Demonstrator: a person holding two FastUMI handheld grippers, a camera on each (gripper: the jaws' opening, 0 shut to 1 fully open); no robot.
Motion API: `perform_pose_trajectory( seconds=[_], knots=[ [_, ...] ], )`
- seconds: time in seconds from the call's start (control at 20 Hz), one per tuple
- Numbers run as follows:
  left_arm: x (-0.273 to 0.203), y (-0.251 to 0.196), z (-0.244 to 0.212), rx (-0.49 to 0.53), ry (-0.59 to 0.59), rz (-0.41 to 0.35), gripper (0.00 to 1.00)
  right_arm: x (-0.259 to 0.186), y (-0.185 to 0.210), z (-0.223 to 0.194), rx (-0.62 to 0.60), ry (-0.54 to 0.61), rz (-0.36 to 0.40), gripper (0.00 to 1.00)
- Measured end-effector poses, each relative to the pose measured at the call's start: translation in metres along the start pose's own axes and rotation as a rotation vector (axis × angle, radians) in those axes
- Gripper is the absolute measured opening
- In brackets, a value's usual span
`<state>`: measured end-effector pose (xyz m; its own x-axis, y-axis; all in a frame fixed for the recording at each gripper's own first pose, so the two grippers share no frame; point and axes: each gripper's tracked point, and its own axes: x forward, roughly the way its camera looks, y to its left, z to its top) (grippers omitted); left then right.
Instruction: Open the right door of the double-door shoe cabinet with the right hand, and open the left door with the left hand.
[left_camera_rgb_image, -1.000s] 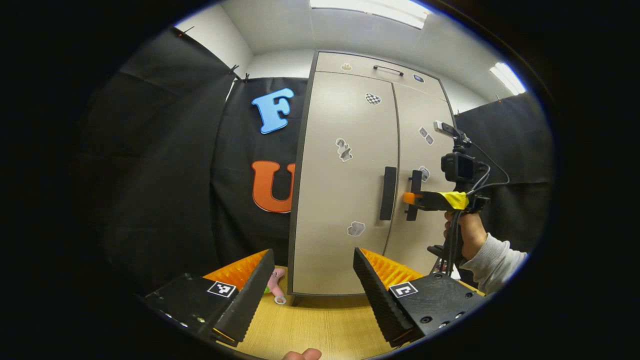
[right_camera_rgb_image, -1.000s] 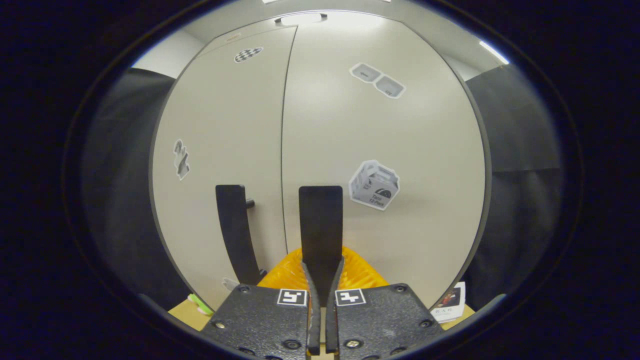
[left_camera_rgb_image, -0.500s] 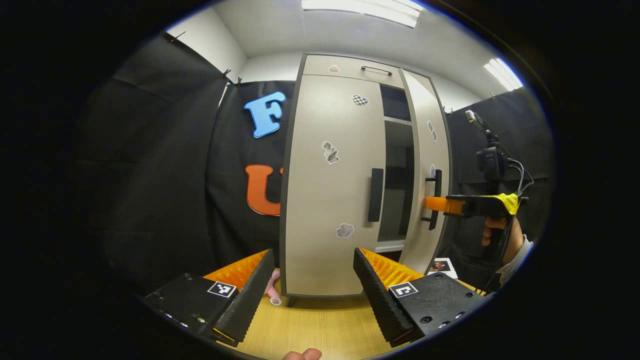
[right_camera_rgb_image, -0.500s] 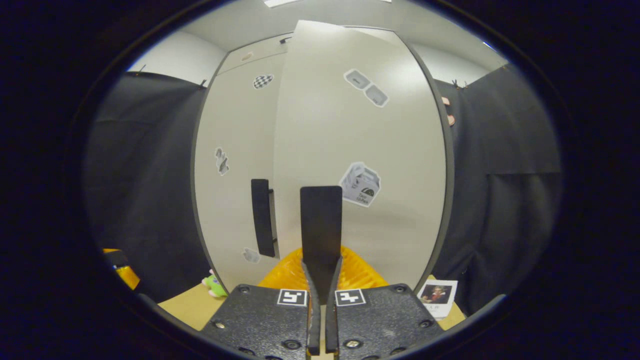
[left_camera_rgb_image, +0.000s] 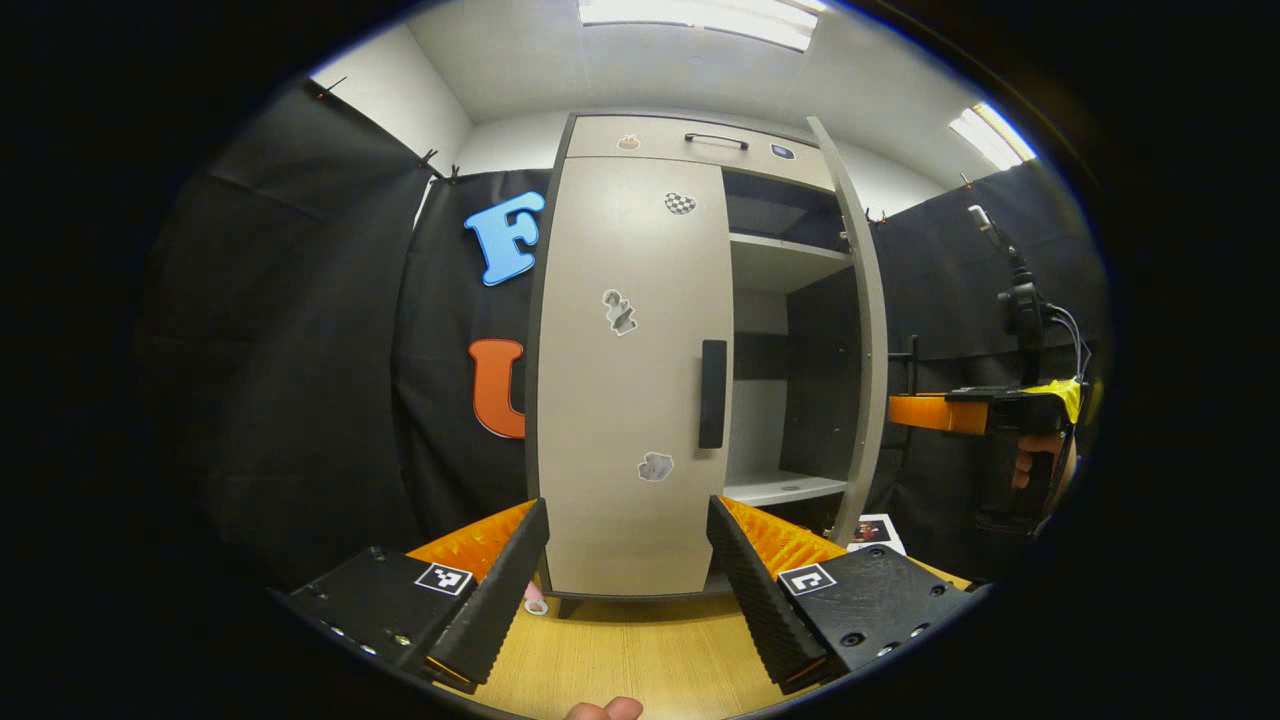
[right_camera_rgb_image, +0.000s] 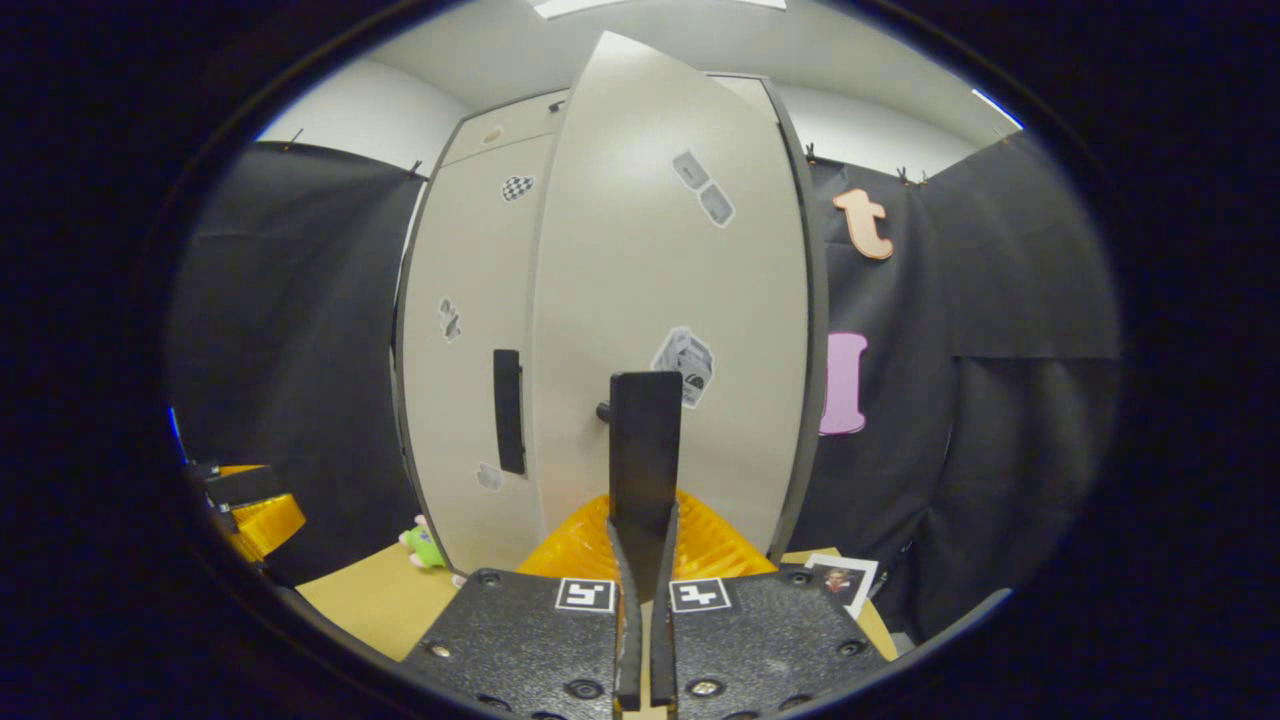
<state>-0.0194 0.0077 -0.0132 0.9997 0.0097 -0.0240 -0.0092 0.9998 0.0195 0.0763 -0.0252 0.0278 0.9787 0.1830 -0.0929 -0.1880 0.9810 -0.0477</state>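
Shoe cabinet (left_camera_rgb_image: 630, 370) upright on counter (left_camera_rgb_image: 640, 650), 12 o'clock of left tongs (left_camera_rgb_image: 625, 560). Right door (right_camera_rgb_image: 670, 300) swung wide on hinge, shelves exposed; right tongs (right_camera_rgb_image: 641, 520) clamped tight on right handle (right_camera_rgb_image: 645, 440), presumably to draw door along arc. Left door (left_camera_rgb_image: 625, 380) flush shut. Left tongs spread wide, empty, well short of left handle (left_camera_rgb_image: 712, 393) at 1 o'clock, likely staged for next grasp.

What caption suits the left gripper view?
Open left gripper faces the beige double-door shoe cabinet, its right door swung open.
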Motion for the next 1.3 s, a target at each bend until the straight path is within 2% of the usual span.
perform_pose_trajectory(
  seconds=[0.45,0.85,1.15,1.3],
  knots=[
    [0.008,-0.048,-0.002,0.0,-0.001,-0.048,0.95,-0.03,-0.052,-0.004,-0.045,0.013,-0.052,0.06],
    [0.024,-0.064,-0.001,-0.003,0.002,-0.05,0.95,-0.038,-0.087,-0.005,-0.041,0.011,-0.088,0.06],
    [0.029,-0.074,-0.005,-0.004,0.007,-0.042,0.95,-0.04,-0.129,-0.004,-0.019,-0.003,-0.151,0.04],
    [0.034,-0.08,-0.006,0.001,0.01,-0.048,0.95,-0.034,-0.138,-0.01,0.067,-0.007,-0.114,0.04]
  ],
)
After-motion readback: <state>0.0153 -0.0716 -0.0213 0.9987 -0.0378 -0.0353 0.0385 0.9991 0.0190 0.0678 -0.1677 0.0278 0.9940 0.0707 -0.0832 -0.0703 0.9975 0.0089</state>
